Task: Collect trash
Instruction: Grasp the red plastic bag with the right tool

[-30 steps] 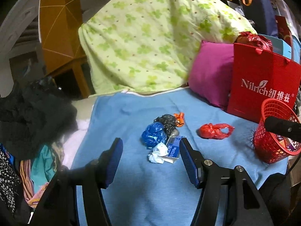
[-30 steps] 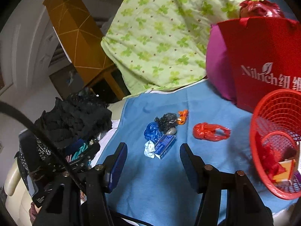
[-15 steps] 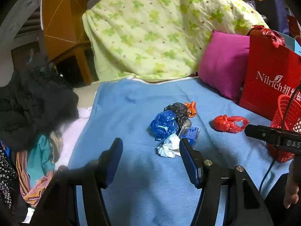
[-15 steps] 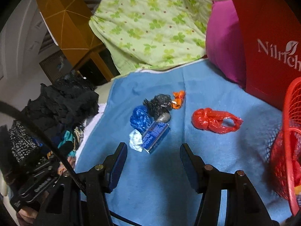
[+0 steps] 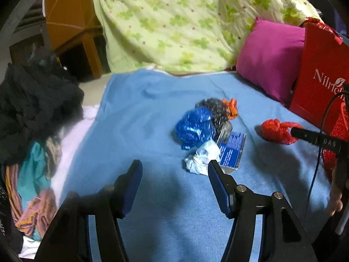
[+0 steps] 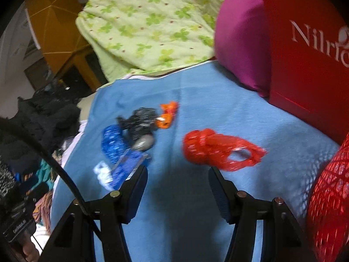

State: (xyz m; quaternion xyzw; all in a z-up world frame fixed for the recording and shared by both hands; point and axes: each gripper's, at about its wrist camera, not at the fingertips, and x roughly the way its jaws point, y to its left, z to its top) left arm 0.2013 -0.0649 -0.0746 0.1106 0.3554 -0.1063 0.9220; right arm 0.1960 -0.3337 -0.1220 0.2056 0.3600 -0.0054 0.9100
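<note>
Trash lies on a blue blanket [image 5: 141, 118]: a crumpled blue foil wrapper [image 5: 194, 126], a black bag [image 5: 217, 111], an orange scrap [image 5: 231, 107], a white tissue [image 5: 201, 158], a blue flat packet [image 5: 231, 150] and a red plastic bag [image 5: 277, 131]. My left gripper [image 5: 174, 185] is open and empty, just short of the tissue. My right gripper [image 6: 176, 187] is open and empty, close in front of the red plastic bag [image 6: 218, 150]. A red mesh basket [image 6: 329, 196] stands at the right.
A red paper bag [image 6: 305, 50] and a magenta pillow [image 5: 270, 56] stand behind the trash. A green-patterned quilt [image 5: 185, 21] is piled at the back. Dark and coloured clothes [image 5: 30, 113] lie at the left edge of the blanket.
Both grippers have moved forward toward the trash. The right gripper has swung toward the red plastic bag, and the basket has slid to the right edge of its view.
</note>
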